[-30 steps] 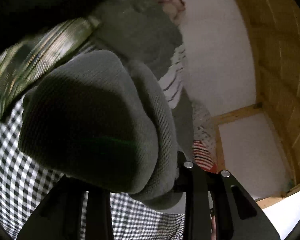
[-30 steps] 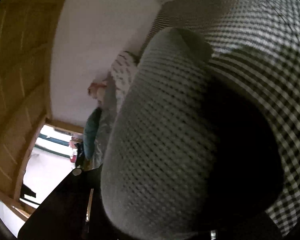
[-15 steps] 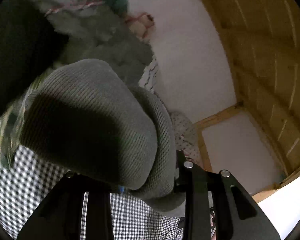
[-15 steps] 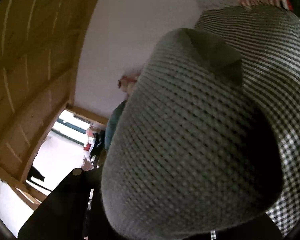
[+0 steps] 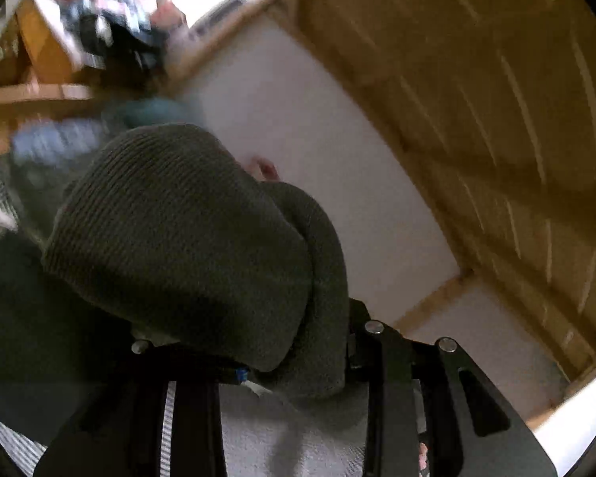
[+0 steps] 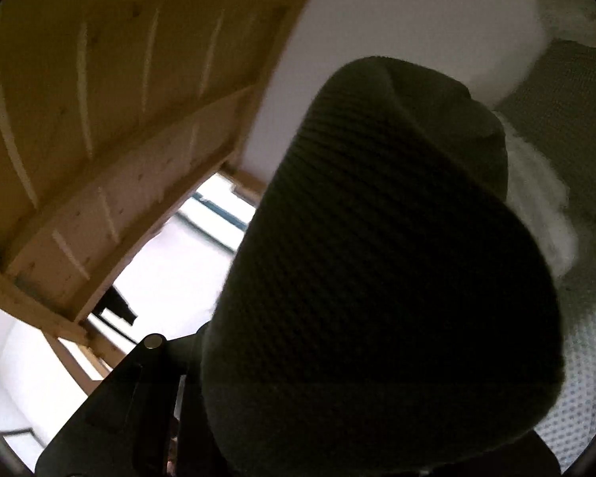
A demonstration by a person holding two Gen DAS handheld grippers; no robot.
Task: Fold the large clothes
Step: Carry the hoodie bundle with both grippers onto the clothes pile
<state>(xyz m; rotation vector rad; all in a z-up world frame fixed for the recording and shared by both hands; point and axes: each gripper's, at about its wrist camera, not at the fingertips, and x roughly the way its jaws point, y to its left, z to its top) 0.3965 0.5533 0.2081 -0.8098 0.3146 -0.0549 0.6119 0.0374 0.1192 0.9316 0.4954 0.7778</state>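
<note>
The left gripper [image 5: 282, 373] clamps a thick fold of the grey knit garment [image 5: 186, 238], which bulges up over its fingers. The right gripper [image 6: 337, 417] likewise pinches the same garment, its jaws narrow and buried in cloth. Beyond them stand a white wall [image 5: 318, 139] and slanted wooden boards [image 6: 99, 99].

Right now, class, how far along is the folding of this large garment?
Done: nothing looks folded yet. In hand: the grey knit garment bunches in the left gripper and fills the right gripper view. Left: spreading it flat and every fold.
</note>
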